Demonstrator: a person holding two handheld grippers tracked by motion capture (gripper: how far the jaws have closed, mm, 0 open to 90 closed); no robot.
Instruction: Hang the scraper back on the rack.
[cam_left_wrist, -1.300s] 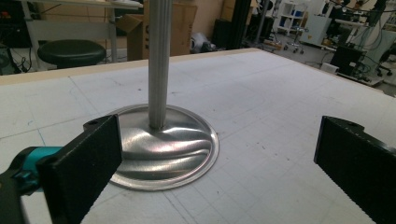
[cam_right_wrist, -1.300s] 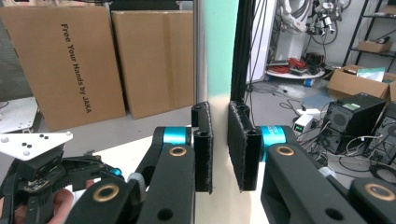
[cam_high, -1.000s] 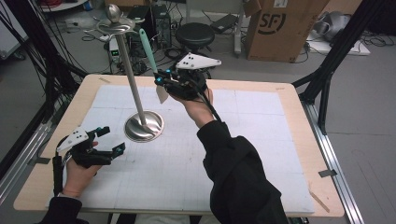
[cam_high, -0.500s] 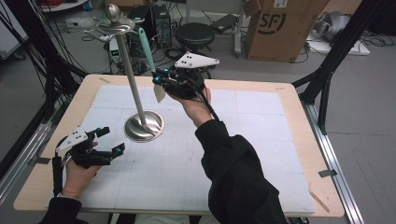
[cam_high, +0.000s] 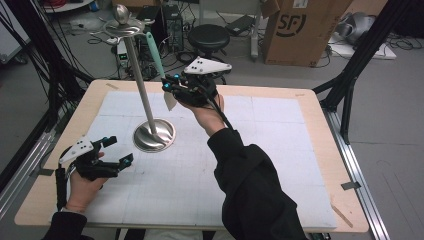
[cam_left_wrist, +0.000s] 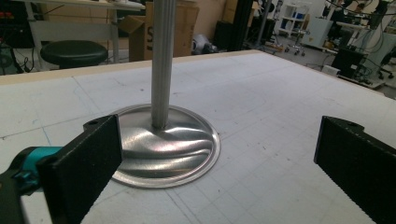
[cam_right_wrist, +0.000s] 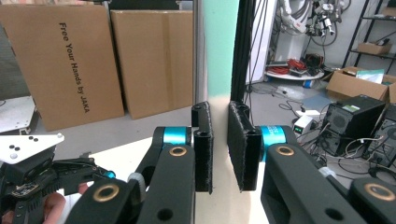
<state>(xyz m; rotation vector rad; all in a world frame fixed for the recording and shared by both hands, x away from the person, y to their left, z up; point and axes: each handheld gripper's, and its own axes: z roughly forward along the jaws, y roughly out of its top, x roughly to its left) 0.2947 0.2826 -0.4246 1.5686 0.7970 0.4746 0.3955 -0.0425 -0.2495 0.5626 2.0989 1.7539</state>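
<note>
A steel rack stands on the white mat, with a round base (cam_high: 154, 136), a tall pole (cam_high: 140, 85) and a hook ring on top (cam_high: 122, 27). A utensil with a mint-green handle (cam_high: 154, 52) and a pale blade slants down from that ring. My right gripper (cam_high: 172, 89) is raised beside the pole and shut on the utensil (cam_right_wrist: 217, 56), pads pressed on both flat sides (cam_right_wrist: 219, 144). My left gripper (cam_high: 120, 149) rests low at the table's left, open and holding nothing. In its own view its jaws (cam_left_wrist: 219, 158) stand wide before the rack's base (cam_left_wrist: 187, 149).
The white gridded mat (cam_high: 280, 150) covers most of the wooden table. Behind the table stand a black stool (cam_high: 209, 36), a cardboard box (cam_high: 300, 30) and cabling. Black frame posts rise at both sides. In the right gripper view, two more boxes (cam_right_wrist: 70, 65) stand behind.
</note>
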